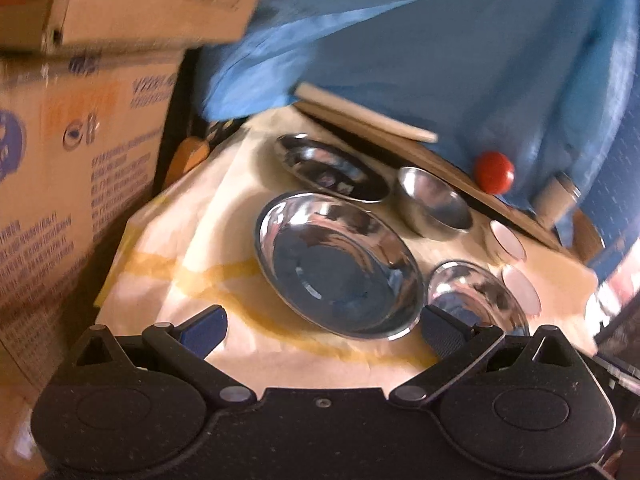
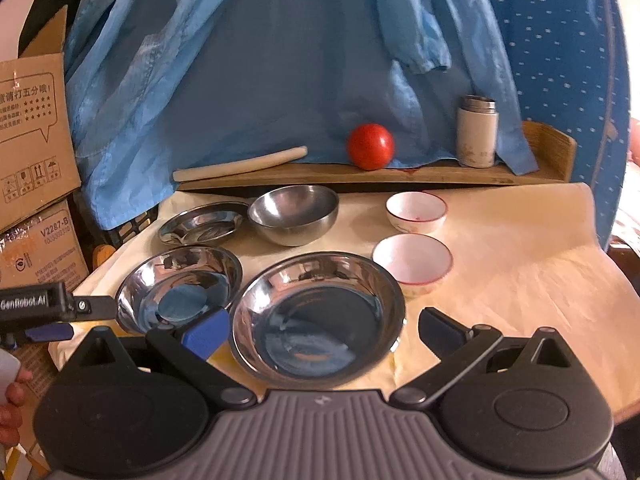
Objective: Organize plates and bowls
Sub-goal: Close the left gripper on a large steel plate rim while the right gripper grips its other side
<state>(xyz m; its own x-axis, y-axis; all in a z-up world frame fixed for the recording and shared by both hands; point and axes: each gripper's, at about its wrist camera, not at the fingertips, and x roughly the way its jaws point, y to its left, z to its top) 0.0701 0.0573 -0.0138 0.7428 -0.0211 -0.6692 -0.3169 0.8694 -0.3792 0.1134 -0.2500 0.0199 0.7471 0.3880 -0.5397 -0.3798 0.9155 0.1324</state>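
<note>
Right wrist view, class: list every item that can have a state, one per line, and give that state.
Large steel plate: upright, empty, between open gripper fingers.
Second steel plate: upright, empty.
Small steel dish: empty, beside the steel bowl.
Steel bowl: upright, empty.
Near white bowl: upright, empty.
Far white bowl: upright, empty.
Flask: standing, lid on.
Right gripper: open.
Left gripper: open.

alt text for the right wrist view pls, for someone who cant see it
The open right gripper hovers over a large shiny steel plate on a cream cloth, among three more steel dishes and two small white bowls. Behind, a red tomato and white flask sit on a wooden shelf.
</note>
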